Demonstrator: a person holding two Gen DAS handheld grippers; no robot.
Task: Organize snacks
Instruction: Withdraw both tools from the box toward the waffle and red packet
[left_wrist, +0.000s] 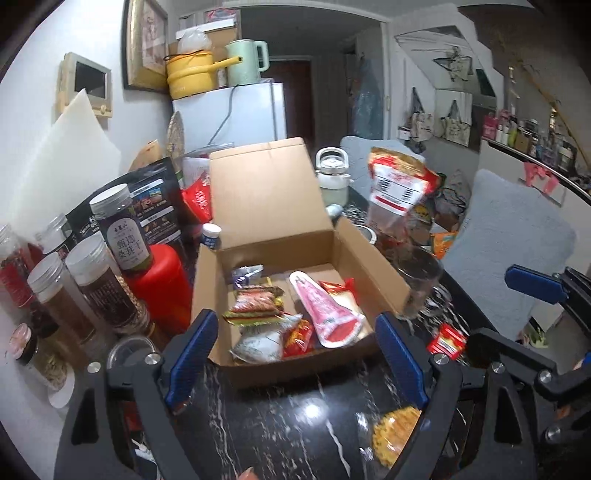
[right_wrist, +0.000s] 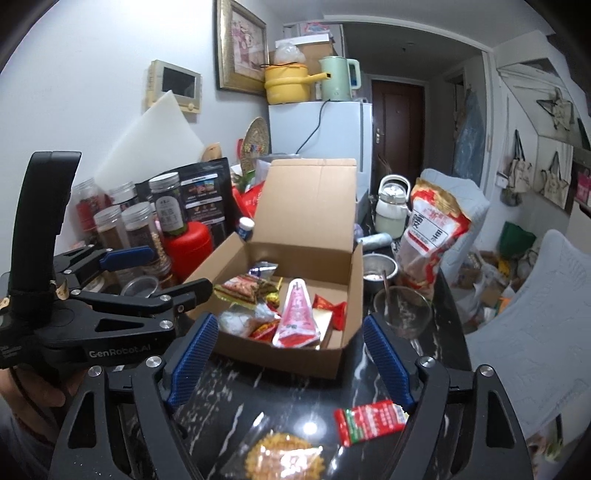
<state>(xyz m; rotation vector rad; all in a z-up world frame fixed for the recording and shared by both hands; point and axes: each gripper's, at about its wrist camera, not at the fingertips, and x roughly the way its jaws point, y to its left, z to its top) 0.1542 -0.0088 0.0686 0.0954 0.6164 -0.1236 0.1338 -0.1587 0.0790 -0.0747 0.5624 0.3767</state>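
An open cardboard box (left_wrist: 373, 273) (right_wrist: 351, 295) stands on the black marble table with its lid up. Inside lie several snack packets, among them a pink triangular pouch (left_wrist: 325, 310) (right_wrist: 295, 314). On the table in front of the box lie a red packet (right_wrist: 371, 421) (left_wrist: 447, 339) and a round yellow snack in a clear wrapper (right_wrist: 284, 458) (left_wrist: 395, 435). My left gripper (left_wrist: 295, 321) is open before the box's near wall, with nothing between its fingers. My right gripper (right_wrist: 290, 325) is also open and empty, just right of the left one.
Several lidded jars (left_wrist: 122, 229) and a red container (left_wrist: 162, 280) crowd the table's left side. A glass bowl (right_wrist: 402, 310) and a tall red-and-white bag (right_wrist: 432, 229) stand right of the box. A grey cushioned chair (right_wrist: 535, 325) is beyond the table's right edge.
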